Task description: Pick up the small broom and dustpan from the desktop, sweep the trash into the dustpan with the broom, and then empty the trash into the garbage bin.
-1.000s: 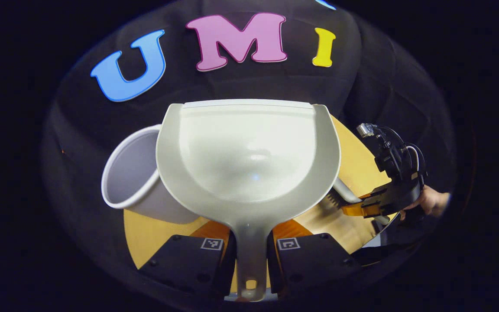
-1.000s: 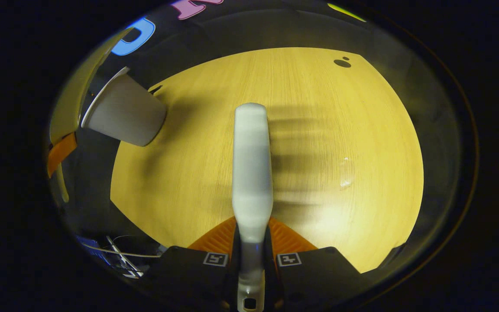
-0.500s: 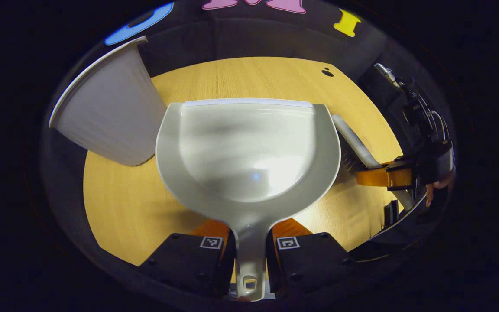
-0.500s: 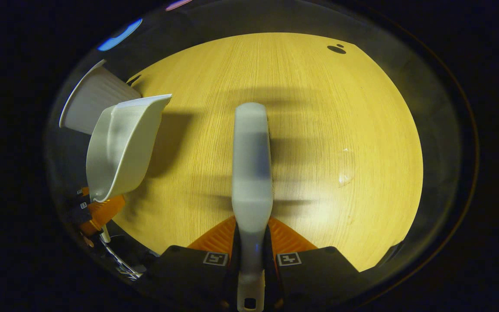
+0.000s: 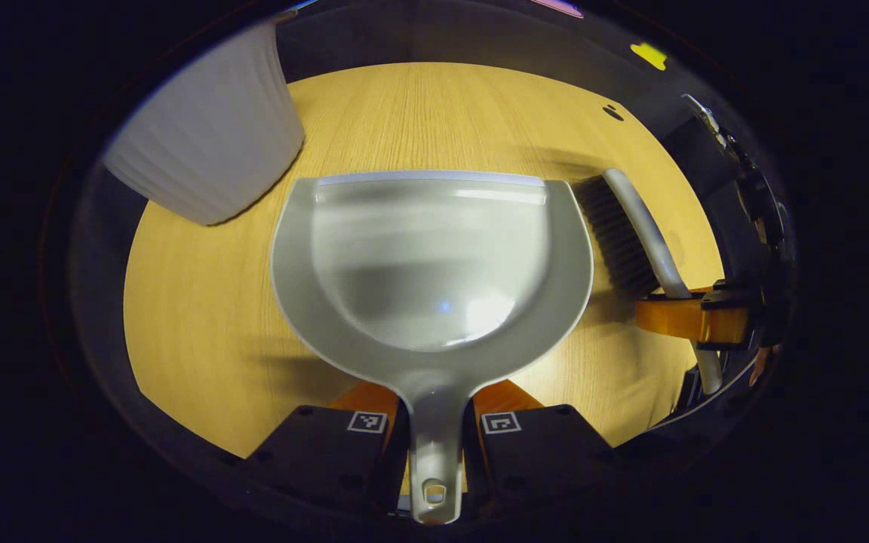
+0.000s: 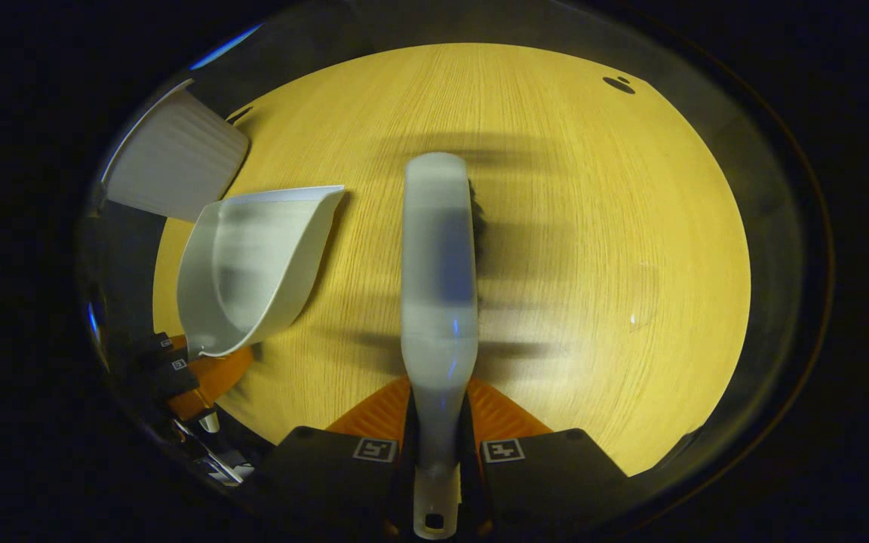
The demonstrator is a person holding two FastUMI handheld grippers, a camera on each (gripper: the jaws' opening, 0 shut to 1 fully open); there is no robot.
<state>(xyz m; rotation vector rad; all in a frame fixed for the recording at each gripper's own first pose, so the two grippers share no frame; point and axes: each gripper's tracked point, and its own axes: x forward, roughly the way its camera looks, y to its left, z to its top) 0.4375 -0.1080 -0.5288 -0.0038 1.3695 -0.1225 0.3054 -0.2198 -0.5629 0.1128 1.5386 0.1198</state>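
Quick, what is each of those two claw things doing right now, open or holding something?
Left gripper: shut on the dustpan, by its handle.
Right gripper: shut on the small broom, by its handle.

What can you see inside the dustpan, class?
The dustpan, held by the left gripper, shows only a bare, shiny pan with no trash in it. The desktop directly beneath it is covered.

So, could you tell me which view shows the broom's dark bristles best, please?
The left gripper view: the grey plastic broom lies side-on there, its dark bristles in full. In the right gripper view the broom's back covers them, leaving a dark sliver.
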